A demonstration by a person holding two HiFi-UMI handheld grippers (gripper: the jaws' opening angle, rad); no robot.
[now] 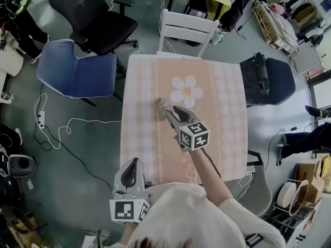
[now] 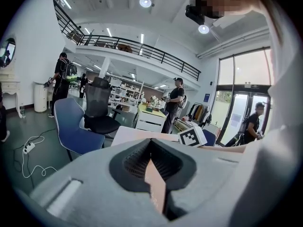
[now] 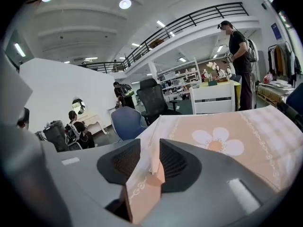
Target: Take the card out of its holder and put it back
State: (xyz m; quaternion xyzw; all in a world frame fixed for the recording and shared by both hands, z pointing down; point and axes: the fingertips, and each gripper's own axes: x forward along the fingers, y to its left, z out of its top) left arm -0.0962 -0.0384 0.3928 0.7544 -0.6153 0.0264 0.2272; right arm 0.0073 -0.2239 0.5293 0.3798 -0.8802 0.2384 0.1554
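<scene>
My right gripper (image 1: 168, 111) reaches over the middle of the pink checked tablecloth (image 1: 222, 97), just in front of its white flower print (image 1: 186, 91). A small thin pale thing (image 1: 162, 106) sits at the tips; I cannot tell whether it is the card or its holder. In the right gripper view it shows as an edge-on strip (image 3: 154, 157) in the gap of the gripper (image 3: 150, 143), and the pads do not press on it. My left gripper (image 1: 133, 165) hovers at the table's near edge. In the left gripper view its jaws (image 2: 151, 148) stand slightly apart, with only tablecloth showing between them.
A white chair (image 1: 186, 30) stands at the table's far side, a blue chair (image 1: 77, 68) and a black office chair (image 1: 95, 14) to the left, a dark chair with a bag (image 1: 266, 79) to the right. Cables (image 1: 62, 133) lie on the floor at left.
</scene>
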